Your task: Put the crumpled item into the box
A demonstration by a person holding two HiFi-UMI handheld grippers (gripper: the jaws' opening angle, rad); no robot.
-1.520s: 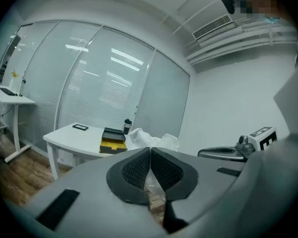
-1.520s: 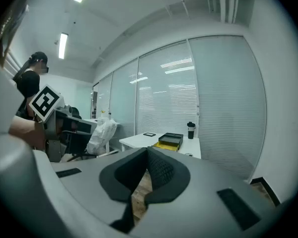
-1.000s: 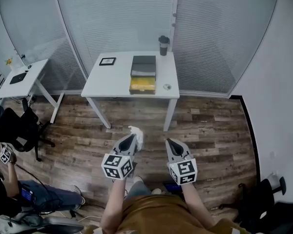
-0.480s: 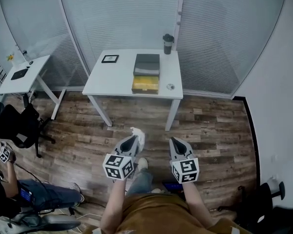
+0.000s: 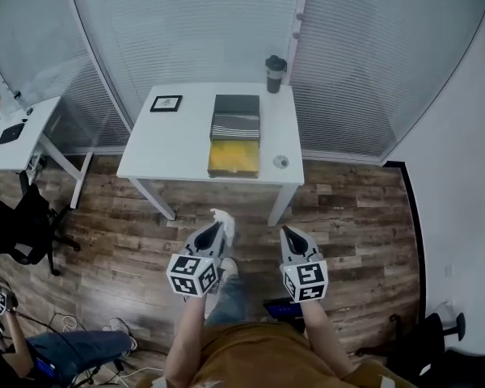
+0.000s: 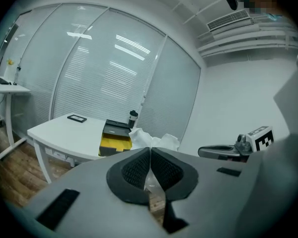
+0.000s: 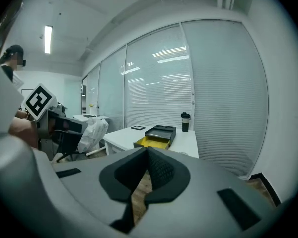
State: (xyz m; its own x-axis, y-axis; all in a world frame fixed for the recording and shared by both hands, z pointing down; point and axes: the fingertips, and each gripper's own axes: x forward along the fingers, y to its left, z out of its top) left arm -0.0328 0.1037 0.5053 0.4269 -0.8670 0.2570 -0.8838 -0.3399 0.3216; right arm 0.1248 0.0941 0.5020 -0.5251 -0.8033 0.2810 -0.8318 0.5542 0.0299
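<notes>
A crumpled white item (image 5: 224, 219) sticks out between the tips of my left gripper (image 5: 217, 227), which is shut on it above the wooden floor. In the left gripper view the white wad (image 6: 156, 140) shows past the closed pads. My right gripper (image 5: 288, 234) hangs level beside it, shut with nothing in it; its closed jaws (image 7: 146, 152) fill the right gripper view. The box (image 5: 234, 158) lies on the white table (image 5: 170, 148) ahead, yellow inside, with its black lid (image 5: 236, 116) folded back behind it. Both grippers are short of the table's front edge.
On the table stand a dark cup (image 5: 274, 73), a small black frame (image 5: 166, 103) and a small round thing (image 5: 281, 162). A second desk (image 5: 20, 140) and a black chair (image 5: 16, 226) are at the left. A seated person (image 5: 56, 350) is lower left. Blinds line the glass wall behind.
Both grippers have come forward toward the table, which now looks larger and nearer in the head view. The left gripper still grips the white item; the right stays shut.
</notes>
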